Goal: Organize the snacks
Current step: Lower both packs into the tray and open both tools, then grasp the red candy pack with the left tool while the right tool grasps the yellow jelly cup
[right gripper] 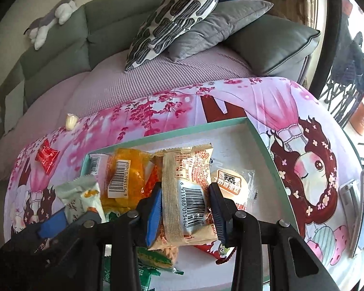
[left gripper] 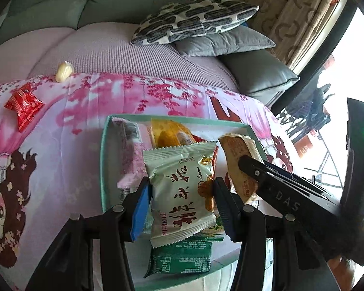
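We see the left gripper (left gripper: 182, 194) with its jaws clamped on a pale green snack packet (left gripper: 182, 191), pressing its two side edges, so the jaws stand only as far apart as the packet is wide. The packet hangs over the teal tray (left gripper: 104, 160), its long axis running away from the camera, one crimped end toward us and the other toward the tray's far rim.

The right gripper (right gripper: 185, 208) has its jaws clamped on a beige snack packet (right gripper: 186, 194), barcode side up. Its long axis likewise runs away from the camera toward the tray's (right gripper: 262, 140) far rim, and it is held above the tray's middle, just beside the left gripper's packet (right gripper: 81, 200).

Inside the tray lie an orange packet (right gripper: 126, 181), a clear-wrapped round cake (right gripper: 233, 186) and a dark green packet (left gripper: 182, 257) near the near rim.

The tray rests on a desk covered by a pink cartoon cloth (left gripper: 60, 145). Near the cloth's far left edge lie a red candy (left gripper: 24, 105) and a pale yellow candy (left gripper: 64, 71), well apart from the tray. Beyond stands a grey-green sofa (right gripper: 60, 34) with a lilac cover, a patterned cushion (right gripper: 172, 19) on a grey cushion (right gripper: 218, 24), and a plush toy (right gripper: 51, 19) on the backrest.
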Motion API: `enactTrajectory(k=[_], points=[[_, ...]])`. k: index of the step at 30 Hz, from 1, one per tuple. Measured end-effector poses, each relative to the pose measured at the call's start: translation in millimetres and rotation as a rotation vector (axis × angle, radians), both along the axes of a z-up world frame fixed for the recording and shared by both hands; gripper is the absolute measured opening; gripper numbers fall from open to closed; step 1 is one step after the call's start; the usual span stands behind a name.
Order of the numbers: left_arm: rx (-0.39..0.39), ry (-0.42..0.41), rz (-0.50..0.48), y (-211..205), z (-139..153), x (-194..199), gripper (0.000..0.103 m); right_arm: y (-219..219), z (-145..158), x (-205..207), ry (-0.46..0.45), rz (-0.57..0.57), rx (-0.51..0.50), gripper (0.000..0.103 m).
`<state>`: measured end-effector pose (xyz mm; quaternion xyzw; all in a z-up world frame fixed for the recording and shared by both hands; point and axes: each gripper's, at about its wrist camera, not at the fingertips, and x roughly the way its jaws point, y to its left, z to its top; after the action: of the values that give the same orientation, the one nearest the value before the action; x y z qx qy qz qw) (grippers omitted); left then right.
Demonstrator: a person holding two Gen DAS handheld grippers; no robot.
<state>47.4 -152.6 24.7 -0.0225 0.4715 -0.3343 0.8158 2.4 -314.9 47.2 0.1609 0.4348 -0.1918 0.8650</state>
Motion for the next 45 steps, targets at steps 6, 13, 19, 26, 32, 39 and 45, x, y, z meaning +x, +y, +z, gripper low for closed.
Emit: enactTrajectory(k=[6, 13, 19, 26, 32, 39, 45], points=[[0.014, 0.033, 0.005, 1.1, -12.4, 1.9, 0.054, 2.7, -12.9, 5.2, 0.043, 0.001, -0.002, 0.041], [-0.032, 0.054, 0.029, 14.2, -3.9, 7.7, 0.064, 3.3, -12.5, 6.7, 0.07, -0.018, -0.031, 0.062], [-0.061, 0.039, 0.108, 55.1, 18.2, 31.8, 0.067, 7.3, -3.0, 11.7, 0.081, -0.004, -0.058, 0.067], [0.022, 0.025, 0.34, 131.3, 30.8, 103.5, 0.083, 24.6, 23.7, 45.2, 0.098, 0.069, -0.154, 0.084], [-0.017, 0.167, 0.466, 172.4, 11.0, 170.6, 0.083, 40.2, 53.4, 108.2, 0.002, 0.151, -0.046, 0.09], [0.027, 0.221, 0.473, 168.7, -14.3, 215.0, 0.082, 87.8, 37.9, 228.0, -0.002, 0.304, 0.179, 0.09], [0.016, 0.259, 0.484, 169.5, -33.7, 239.0, 0.077, 125.9, -0.9, 301.2, 0.077, 0.319, 0.219, 0.089]])
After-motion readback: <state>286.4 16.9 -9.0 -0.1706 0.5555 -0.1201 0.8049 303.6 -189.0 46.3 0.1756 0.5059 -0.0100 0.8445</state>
